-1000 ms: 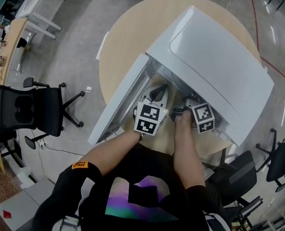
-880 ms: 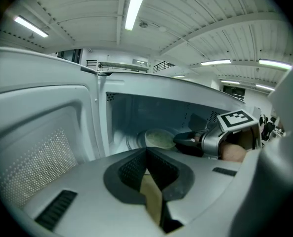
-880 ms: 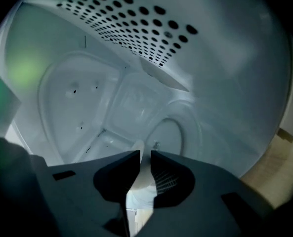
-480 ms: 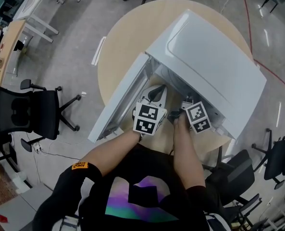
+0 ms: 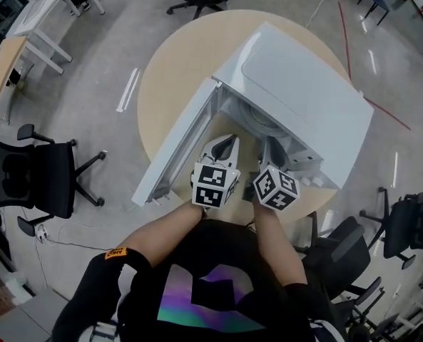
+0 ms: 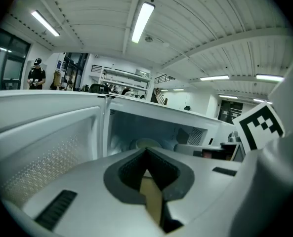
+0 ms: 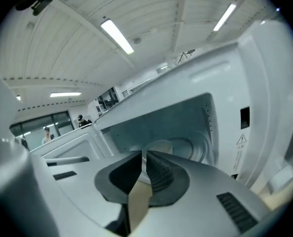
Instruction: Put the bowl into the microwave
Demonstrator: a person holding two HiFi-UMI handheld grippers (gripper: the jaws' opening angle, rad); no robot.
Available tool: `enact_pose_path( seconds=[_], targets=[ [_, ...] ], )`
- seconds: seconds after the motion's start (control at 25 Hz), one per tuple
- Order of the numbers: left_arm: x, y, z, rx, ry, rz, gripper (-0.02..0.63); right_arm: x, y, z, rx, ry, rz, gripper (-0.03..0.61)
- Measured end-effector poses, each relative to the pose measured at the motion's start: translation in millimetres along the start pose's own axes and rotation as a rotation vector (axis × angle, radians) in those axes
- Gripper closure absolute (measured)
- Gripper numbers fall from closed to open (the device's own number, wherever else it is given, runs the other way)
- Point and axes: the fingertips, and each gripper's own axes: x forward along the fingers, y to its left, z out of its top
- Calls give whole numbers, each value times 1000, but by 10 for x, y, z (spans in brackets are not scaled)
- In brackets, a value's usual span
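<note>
Bowl (image 6: 146,143), round, pale, inside boxy white microwave (image 5: 305,100); left gripper (image 6: 146,155), right gripper (image 7: 142,157) jaws together, empty.

Right gripper (image 5: 263,152) back from microwave (image 5: 304,98)

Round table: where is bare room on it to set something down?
Bare: the tabletop arc left of the microwave, beyond its open door. Crowded: the near edge before the cavity, where the left hand-held gripper and right hand-held gripper sit.

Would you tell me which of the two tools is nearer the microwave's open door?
The left tool, alongside the open door; the right tool is on its far side, away from the door.
</note>
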Motion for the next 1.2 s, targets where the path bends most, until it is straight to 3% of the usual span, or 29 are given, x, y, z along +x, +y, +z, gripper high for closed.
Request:
enact_pose_path(
  seconds=[0.16,0.28,0.52,0.88,1.2],
  targets=[
    [-282,-143,101,22,-37,-50,568,-321,274,50,-171,-4,16,555],
    [-488,-236,209,51,-73,-84,568,-538,450,97,-235,-18,18,558],
    [-888,-334,233,106,-116,-161,568,-867,711,130,-253,-60,-9,558],
    [-1356,-358,140,94,-102,-243,568,-1342,1077,46,-298,-74,-47,560],
    [-1609,-544,245,127,-144,-246,568,-1698,1095,76,-283,-88,-18,560]
  ],
)
